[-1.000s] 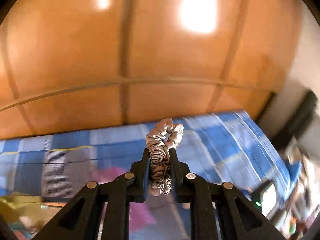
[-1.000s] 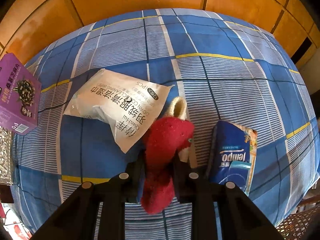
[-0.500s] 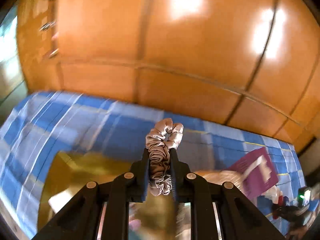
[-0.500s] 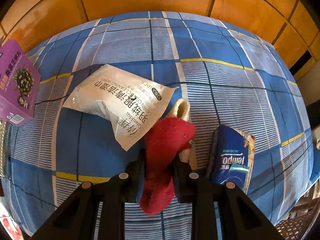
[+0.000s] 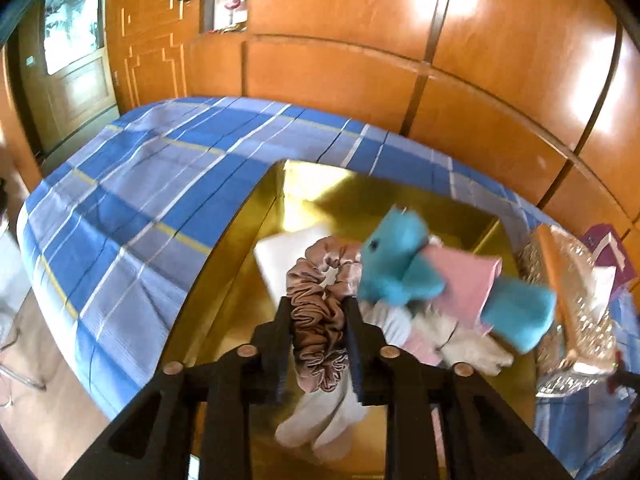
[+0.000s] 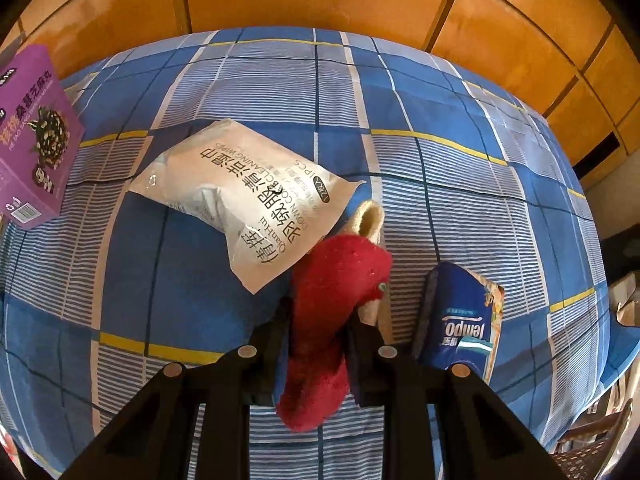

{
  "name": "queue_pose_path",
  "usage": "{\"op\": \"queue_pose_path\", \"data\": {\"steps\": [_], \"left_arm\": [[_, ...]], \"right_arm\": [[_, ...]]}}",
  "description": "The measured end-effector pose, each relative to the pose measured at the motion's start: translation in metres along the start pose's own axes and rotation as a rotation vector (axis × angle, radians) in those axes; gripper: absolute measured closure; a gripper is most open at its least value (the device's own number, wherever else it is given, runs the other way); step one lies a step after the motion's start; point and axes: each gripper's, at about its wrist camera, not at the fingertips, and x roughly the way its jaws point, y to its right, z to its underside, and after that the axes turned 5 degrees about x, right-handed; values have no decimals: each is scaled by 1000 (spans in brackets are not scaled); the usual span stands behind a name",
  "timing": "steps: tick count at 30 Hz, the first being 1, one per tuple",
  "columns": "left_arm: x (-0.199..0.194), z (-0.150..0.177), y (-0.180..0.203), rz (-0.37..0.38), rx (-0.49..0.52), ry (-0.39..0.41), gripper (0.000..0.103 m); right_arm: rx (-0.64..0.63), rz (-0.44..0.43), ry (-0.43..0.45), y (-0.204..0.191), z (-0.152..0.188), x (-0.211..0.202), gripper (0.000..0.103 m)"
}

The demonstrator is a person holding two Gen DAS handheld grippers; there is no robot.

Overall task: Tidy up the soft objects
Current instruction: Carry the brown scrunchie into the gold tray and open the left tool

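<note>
Two views. Left wrist: we see left gripper [image 5: 318,320], jaws opening, ruched satin scrunchie [image 5: 316,316] still between pads, over glossy gold box [image 5: 256,240] holding fuzzy teal plush [image 5: 394,264]. Right wrist: right gripper [image 6: 318,320] clenched on fleecy red sock [image 6: 326,320] above checked bedsheet [image 6: 440,180], beside crinkled wipes pouch [image 6: 248,192].

Left wrist view: gold box [image 5: 256,216] below, its inner floor crowded by a teal plush [image 5: 396,264], pink cloth [image 5: 468,284] and white socks [image 5: 328,420] from 6 to 3 o'clock; bare gold floor is left only at 12 o'clock and along the 9 o'clock wall. A glittery basket [image 5: 576,308] blocks 3 o'clock. Open bed [image 5: 132,208] is seen from 9 to 11 o'clock.

Right wrist view: wipes pack [image 6: 248,196] is met at 11 o'clock, tissue pack [image 6: 460,320] at 3, purple box [image 6: 32,140] at 10. Bedspread is clear from 12 to 2 o'clock.
</note>
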Motion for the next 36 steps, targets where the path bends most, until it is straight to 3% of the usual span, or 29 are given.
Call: {"op": "queue_pose_path", "data": {"steps": [1,3,6,11,22,30,36], "left_arm": [[1,3,1,-4,8,0,66],[0,9,3,-25,19,15,47],[-4,15,6,-26,25,33,39],[-20,22,12,1,18,48,38],[-64,35,36,32,109,137,33],[-74,41,46,57,133,156,33],[-77,46,50,66,154,159,33]], "right_arm": [[1,-1,-1,0,0,0,79],[-3,4,1,-1,1,-2,79],[-4,15,4,0,-3,2,79],[22,26,3,0,-3,2,80],[75,61,-51,-19,14,-12,83],[60,-2,-32,-42,43,-28,83],[64,-108,-4,-48,66,-41,83]]}}
